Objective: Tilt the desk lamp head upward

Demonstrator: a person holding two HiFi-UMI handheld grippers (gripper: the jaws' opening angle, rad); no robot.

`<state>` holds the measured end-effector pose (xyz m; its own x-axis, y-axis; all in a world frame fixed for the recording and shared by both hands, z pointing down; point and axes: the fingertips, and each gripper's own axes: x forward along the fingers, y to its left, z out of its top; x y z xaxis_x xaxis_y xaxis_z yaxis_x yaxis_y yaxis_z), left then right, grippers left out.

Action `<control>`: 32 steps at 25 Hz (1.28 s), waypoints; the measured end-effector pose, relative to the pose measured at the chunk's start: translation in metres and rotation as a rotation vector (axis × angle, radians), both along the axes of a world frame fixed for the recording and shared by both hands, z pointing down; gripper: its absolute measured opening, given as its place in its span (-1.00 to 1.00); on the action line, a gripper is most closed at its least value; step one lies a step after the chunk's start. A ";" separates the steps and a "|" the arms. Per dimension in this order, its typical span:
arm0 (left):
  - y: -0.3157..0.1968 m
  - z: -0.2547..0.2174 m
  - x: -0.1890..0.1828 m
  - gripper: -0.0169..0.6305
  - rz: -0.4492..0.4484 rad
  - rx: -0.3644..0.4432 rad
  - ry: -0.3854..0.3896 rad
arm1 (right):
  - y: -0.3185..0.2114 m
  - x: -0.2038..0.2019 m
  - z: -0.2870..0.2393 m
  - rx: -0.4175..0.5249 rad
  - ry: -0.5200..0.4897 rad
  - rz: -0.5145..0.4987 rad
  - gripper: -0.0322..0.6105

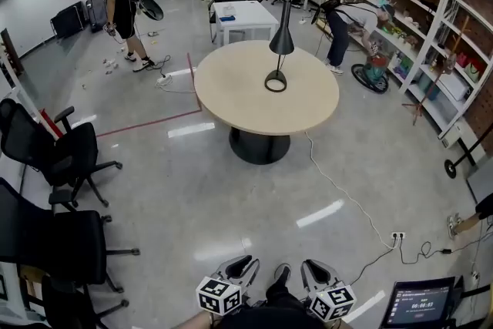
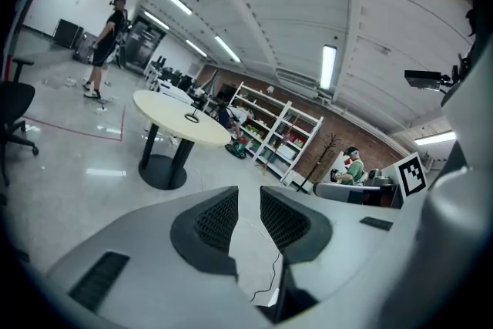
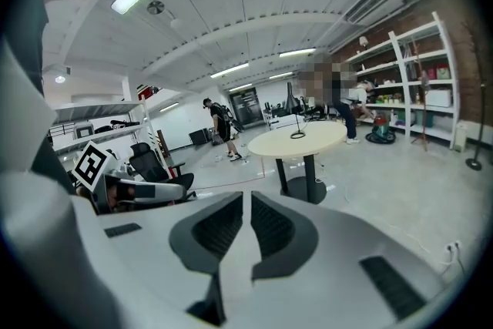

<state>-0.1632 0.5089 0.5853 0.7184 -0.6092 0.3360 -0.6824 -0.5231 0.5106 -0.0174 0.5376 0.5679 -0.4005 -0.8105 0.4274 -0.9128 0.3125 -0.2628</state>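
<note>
A black desk lamp (image 1: pixel 280 38) stands on the round beige table (image 1: pixel 231 100), its cone head pointing down over its ring base (image 1: pixel 275 81). Both grippers are held low, close to the person's body and far from the table. The left gripper (image 1: pixel 245 264) has a narrow gap between its jaws and holds nothing. The right gripper (image 1: pixel 312 266) shows an even slimmer gap, also with nothing in it. From the left gripper (image 2: pixel 248 216), the lamp (image 2: pixel 192 113) is small and distant. From the right gripper (image 3: pixel 246 223), the lamp (image 3: pixel 296 127) is again far off on the table.
Black office chairs (image 1: pixel 46 158) line the left side. A white cable (image 1: pixel 339 189) runs across the floor from the table to a power strip (image 1: pixel 397 236). A person (image 1: pixel 119 4) stands at the far left, and shelves (image 1: pixel 416 19) fill the right wall. A screen (image 1: pixel 420 304) sits at the bottom right.
</note>
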 end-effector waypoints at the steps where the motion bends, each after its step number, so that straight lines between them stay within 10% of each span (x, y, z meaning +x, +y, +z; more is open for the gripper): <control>1: -0.007 0.000 0.004 -0.65 -0.007 -0.001 -0.010 | -0.008 0.005 0.001 -0.001 -0.011 -0.004 -0.79; 32: -0.168 -0.013 0.124 -0.66 -0.084 0.055 -0.189 | -0.190 0.138 0.033 -0.018 -0.172 -0.064 -0.79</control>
